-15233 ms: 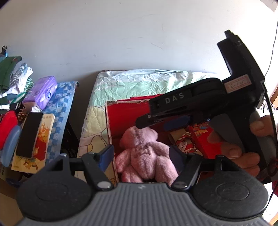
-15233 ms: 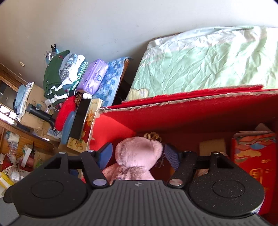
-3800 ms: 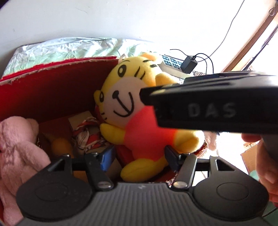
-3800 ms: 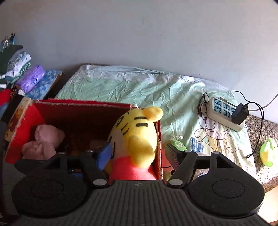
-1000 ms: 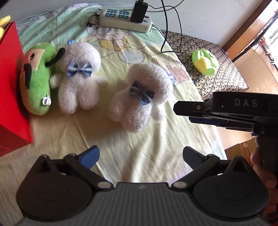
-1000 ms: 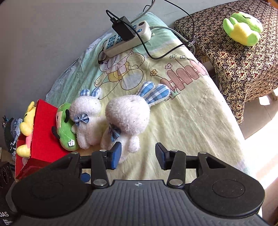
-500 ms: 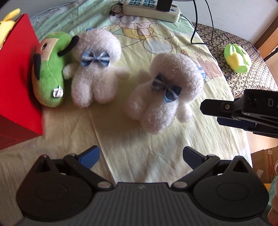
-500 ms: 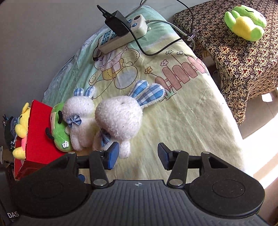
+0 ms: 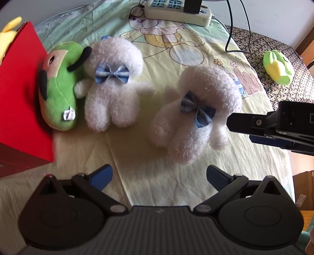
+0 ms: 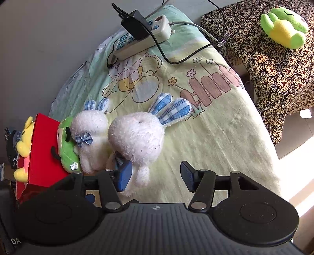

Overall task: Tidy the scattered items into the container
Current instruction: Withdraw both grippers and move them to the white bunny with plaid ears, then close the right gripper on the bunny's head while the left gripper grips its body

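Bedsheet (image 10: 206, 137), white bunny (image 10: 137, 139) touching spread right gripper (image 10: 155, 175)

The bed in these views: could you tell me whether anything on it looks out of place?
Yes. A power strip with a black adapter plugged in lies on the bedsheet, its cable trailing across it, odd among plush toys. The nearer white bunny lies tipped sideways.

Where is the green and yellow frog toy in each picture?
Left wrist: the frog lies far right, upper part, on the patterned cloth.
Right wrist: the frog lies in the top right corner, on the same cloth.
Shared landmark: the power strip on the bedsheet.
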`<act>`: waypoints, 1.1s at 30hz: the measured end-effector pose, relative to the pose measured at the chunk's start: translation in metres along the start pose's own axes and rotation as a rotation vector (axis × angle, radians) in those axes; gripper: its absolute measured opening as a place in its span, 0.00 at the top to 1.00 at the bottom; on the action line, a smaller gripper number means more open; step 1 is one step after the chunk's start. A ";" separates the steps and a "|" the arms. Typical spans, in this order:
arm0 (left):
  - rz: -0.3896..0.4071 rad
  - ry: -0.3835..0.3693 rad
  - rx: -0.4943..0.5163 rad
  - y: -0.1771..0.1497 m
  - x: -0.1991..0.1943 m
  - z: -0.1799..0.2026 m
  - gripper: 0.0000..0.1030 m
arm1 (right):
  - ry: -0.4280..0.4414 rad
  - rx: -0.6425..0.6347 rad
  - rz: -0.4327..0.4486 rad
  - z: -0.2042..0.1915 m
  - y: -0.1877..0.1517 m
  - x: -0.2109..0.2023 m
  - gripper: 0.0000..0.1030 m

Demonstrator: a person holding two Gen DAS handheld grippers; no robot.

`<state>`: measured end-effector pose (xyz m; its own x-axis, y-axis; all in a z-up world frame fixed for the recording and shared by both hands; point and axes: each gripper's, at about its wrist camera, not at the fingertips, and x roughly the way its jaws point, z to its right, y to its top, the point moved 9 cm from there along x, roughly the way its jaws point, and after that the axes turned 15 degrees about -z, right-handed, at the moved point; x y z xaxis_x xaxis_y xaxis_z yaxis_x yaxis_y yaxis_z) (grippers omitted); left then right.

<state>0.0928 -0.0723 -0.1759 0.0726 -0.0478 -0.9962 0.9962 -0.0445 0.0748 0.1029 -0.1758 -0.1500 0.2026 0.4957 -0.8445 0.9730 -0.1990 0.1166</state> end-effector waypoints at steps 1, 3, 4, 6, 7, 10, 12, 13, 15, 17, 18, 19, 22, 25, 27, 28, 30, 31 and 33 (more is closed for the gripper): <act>-0.003 0.009 0.010 0.000 0.001 0.002 0.02 | 0.007 0.009 0.001 0.002 0.001 0.000 0.44; -0.007 0.018 0.021 0.001 0.003 0.004 0.02 | 0.018 0.022 -0.003 0.004 0.001 0.002 0.44; -0.009 0.022 0.023 0.001 0.004 0.004 0.02 | 0.019 0.022 -0.004 0.004 0.001 0.003 0.44; -0.013 0.035 0.027 0.002 0.006 0.004 0.02 | 0.018 0.021 -0.002 0.004 0.001 0.005 0.44; -0.014 0.042 0.030 0.003 0.006 0.004 0.02 | 0.021 0.023 0.000 0.004 0.002 0.006 0.44; -0.014 0.054 0.045 0.005 0.007 0.005 0.02 | 0.036 0.026 -0.002 0.002 0.005 0.008 0.44; -0.014 0.054 0.053 0.007 0.008 0.006 0.02 | 0.036 0.019 -0.004 0.000 0.006 0.010 0.43; -0.014 0.054 0.058 0.008 0.008 0.007 0.02 | 0.035 0.017 -0.005 -0.001 0.007 0.011 0.43; -0.012 0.056 0.067 0.009 0.009 0.007 0.02 | 0.036 0.012 -0.006 -0.002 0.008 0.013 0.43; -0.009 0.046 0.075 0.011 0.009 0.009 0.02 | 0.032 0.006 -0.006 -0.003 0.010 0.015 0.43; -0.007 0.034 0.081 0.012 0.010 0.010 0.02 | 0.031 0.002 -0.006 -0.004 0.010 0.015 0.43; -0.005 0.017 0.087 0.012 0.010 0.011 0.02 | 0.031 -0.002 -0.004 -0.005 0.011 0.016 0.43; 0.005 -0.035 0.111 0.011 0.010 0.019 0.03 | 0.038 -0.011 0.006 -0.008 0.014 0.017 0.43; 0.020 -0.058 0.140 0.010 0.009 0.026 0.07 | 0.057 -0.017 0.008 -0.013 0.016 0.019 0.43; 0.037 -0.084 0.161 0.010 0.007 0.030 0.09 | 0.058 -0.026 0.004 -0.016 0.017 0.024 0.43; 0.047 -0.094 0.169 0.010 0.006 0.032 0.09 | 0.058 -0.023 0.002 -0.016 0.018 0.026 0.43; 0.069 -0.111 0.181 0.012 0.006 0.033 0.10 | 0.085 -0.006 -0.004 -0.018 0.019 0.030 0.43; 0.075 -0.114 0.183 0.013 0.006 0.032 0.12 | 0.098 0.001 -0.003 -0.019 0.020 0.031 0.44; 0.089 -0.123 0.187 0.016 0.006 0.030 0.14 | 0.111 0.004 0.004 -0.021 0.022 0.032 0.44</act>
<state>0.1078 -0.1036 -0.1789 0.1421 -0.1804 -0.9733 0.9591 -0.2182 0.1805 0.1335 -0.1461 -0.1635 0.2178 0.5857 -0.7807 0.9718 -0.2043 0.1179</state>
